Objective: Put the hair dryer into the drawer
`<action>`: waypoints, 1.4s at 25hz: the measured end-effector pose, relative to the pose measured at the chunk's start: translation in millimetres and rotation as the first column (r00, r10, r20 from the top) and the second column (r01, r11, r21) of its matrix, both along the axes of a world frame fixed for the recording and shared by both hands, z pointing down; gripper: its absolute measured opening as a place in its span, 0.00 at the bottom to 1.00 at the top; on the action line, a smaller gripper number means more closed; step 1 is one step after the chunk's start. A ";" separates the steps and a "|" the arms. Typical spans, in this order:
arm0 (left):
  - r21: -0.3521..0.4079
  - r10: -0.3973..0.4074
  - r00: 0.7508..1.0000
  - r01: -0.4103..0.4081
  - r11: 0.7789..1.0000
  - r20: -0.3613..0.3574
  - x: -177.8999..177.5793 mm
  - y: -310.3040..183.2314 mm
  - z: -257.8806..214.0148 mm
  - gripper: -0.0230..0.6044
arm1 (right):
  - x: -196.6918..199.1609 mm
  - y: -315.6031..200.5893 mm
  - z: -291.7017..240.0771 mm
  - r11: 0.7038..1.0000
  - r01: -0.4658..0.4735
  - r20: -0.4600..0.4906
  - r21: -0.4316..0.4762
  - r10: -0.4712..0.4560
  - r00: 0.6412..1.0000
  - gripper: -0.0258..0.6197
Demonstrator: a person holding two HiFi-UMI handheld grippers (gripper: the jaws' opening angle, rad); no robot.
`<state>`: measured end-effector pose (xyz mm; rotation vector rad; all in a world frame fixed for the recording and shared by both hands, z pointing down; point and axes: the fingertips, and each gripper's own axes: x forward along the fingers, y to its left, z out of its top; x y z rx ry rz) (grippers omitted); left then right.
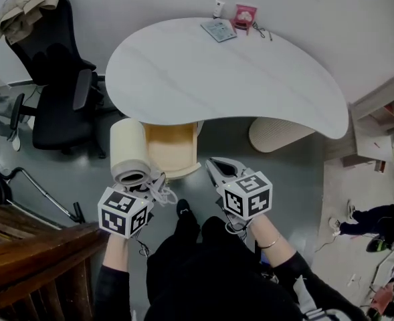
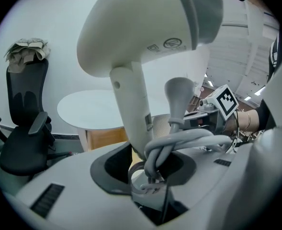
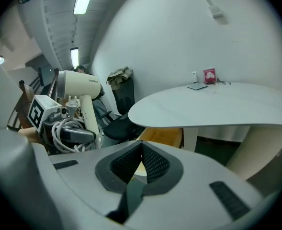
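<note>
A cream hair dryer (image 1: 130,151) stands nozzle-up in my left gripper (image 1: 145,179), which is shut on its handle. In the left gripper view the handle (image 2: 131,114) runs down between the jaws, and the coiled grey cord (image 2: 179,140) with its plug lies bunched across them. The wooden drawer (image 1: 172,151) stands pulled out under the white table (image 1: 237,72), just beyond and right of the dryer. My right gripper (image 1: 215,166) hangs to the drawer's right, shut and holding nothing, its pads (image 3: 152,162) meeting at the tips. From the right gripper view the dryer (image 3: 78,87) shows at the left.
A black office chair (image 1: 56,92) stands left of the table. A ribbed cream table base (image 1: 277,134) sits under the table's right side. A pink box (image 1: 245,15) and a booklet (image 1: 218,29) lie at the table's far edge. A wooden railing (image 1: 29,246) is at lower left.
</note>
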<state>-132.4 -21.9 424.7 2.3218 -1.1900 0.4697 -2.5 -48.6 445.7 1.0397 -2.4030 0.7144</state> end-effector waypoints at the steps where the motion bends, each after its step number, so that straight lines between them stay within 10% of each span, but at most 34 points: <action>1: -0.002 0.008 1.000 -0.008 1.000 0.006 -0.8 -2.8 1.7 0.28 | -0.5 -1.6 0.2 1.000 -0.002 -0.004 0.000 0.002 1.000 0.04; 19: -0.153 0.025 0.989 -0.003 0.988 0.143 -15.0 -23.3 53.7 0.26 | 11.8 -41.6 8.4 1.000 -0.018 -0.027 -0.025 0.017 0.999 0.04; 35: -0.367 0.278 0.890 -0.138 0.920 0.362 -30.0 -4.2 111.0 0.26 | 8.2 -63.1 35.1 0.995 0.000 -0.026 -0.105 -0.003 1.000 0.04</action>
